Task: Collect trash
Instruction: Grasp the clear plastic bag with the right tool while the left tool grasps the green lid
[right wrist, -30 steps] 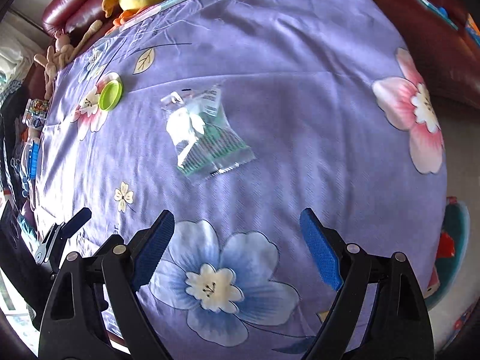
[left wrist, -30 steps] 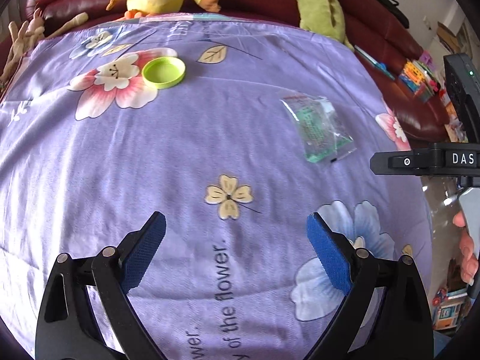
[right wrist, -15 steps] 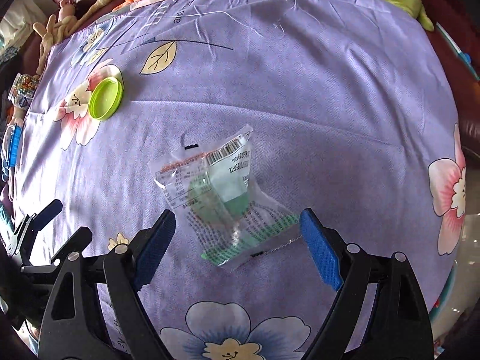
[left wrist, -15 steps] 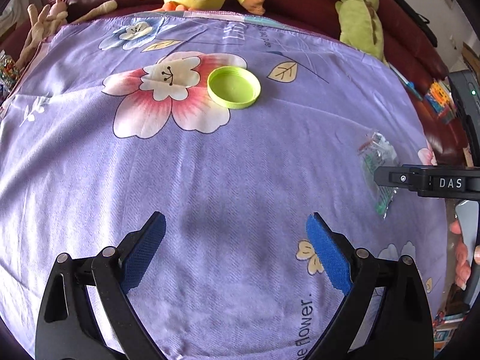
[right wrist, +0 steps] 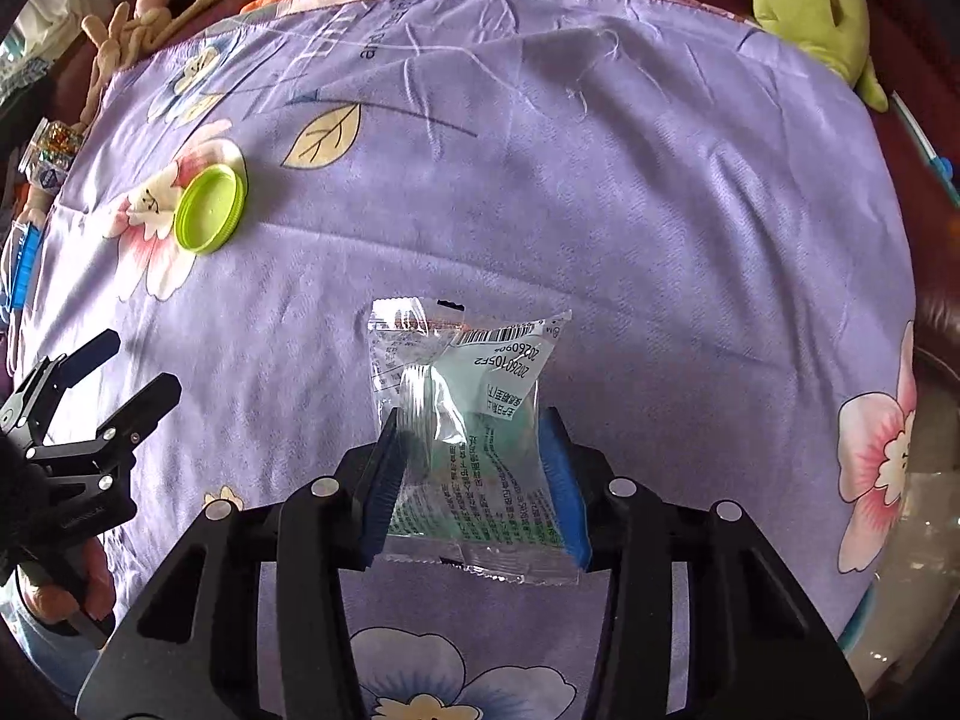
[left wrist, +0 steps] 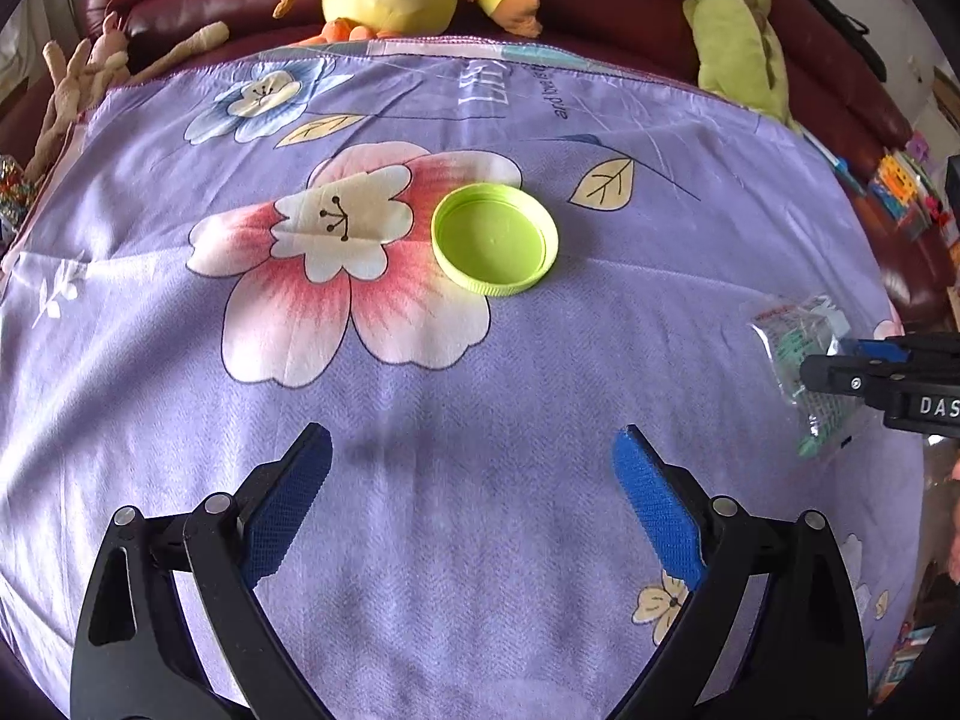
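The right gripper [right wrist: 474,426], its jaws just closing, clasps the clear wrapper [right wrist: 462,420] at frame centre. The left gripper [left wrist: 471,456] gapes empty at the bottom, below the green lid [left wrist: 495,240].

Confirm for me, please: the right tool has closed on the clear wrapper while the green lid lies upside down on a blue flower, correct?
Not quite: the green lid lies on a pink flower, not a blue one, as the left wrist view shows. The rest holds: the right tool has closed on the clear wrapper.
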Demonstrator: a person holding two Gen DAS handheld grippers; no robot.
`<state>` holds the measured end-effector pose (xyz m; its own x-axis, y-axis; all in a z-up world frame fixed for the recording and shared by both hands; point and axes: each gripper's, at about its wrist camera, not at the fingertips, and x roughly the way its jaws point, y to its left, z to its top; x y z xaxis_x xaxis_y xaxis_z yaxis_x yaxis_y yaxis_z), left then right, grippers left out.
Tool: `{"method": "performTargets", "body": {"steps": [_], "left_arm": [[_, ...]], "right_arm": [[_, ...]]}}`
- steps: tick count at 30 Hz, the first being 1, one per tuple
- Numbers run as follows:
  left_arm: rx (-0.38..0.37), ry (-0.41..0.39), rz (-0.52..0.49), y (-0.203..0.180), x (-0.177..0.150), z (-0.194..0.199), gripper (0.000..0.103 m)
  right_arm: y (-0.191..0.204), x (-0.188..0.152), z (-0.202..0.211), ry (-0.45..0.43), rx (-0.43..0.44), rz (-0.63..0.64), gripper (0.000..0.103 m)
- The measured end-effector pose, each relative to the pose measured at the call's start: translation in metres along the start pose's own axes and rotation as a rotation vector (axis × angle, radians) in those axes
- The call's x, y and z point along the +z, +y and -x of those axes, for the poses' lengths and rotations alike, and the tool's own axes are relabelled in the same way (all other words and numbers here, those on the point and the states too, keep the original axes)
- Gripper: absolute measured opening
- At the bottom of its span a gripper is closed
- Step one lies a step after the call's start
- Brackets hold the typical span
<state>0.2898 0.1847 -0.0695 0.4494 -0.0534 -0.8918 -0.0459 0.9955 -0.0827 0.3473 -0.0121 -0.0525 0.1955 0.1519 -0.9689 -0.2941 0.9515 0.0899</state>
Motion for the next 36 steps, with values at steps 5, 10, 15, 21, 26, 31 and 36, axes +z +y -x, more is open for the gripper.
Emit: {"method": "performTargets", "body": {"steps": [5,10,15,21,26,31,36], "left_arm": [[0.024,-0.001,-0.014,-0.003,0.027,-0.014,0.095],[0.008,-0.009,0.009,-0.008,0.048,-0.023,0.095],[0.004,-0.004,0.026,-0.014,0.058,-0.032,0.095],[0.013,0.006,0.029,-0.018,0.061,-0.042,0.095],[0.002,-0.005,0.056,-0.016,0.067,-0.044,0.095],[-0.002,-0.011,0.074,-0.014,0.07,-0.046,0.094],[0.027,-0.025,0.036,-0.023,0.072,-0.046,0.075]], "right_arm": [[-0.011,0.024,0.002,-0.013,-0.008,-0.036,0.043],[-0.023,0.034,-0.004,-0.018,0.028,-0.08,0.043],[-0.026,0.031,-0.01,-0.027,0.056,-0.089,0.043],[-0.032,0.023,-0.01,-0.037,0.073,-0.087,0.043],[-0.038,0.024,-0.011,-0.039,0.079,-0.086,0.043],[-0.045,0.025,-0.015,-0.036,0.087,-0.1,0.044],[-0.051,0.025,-0.018,-0.035,0.093,-0.113,0.044]]}}
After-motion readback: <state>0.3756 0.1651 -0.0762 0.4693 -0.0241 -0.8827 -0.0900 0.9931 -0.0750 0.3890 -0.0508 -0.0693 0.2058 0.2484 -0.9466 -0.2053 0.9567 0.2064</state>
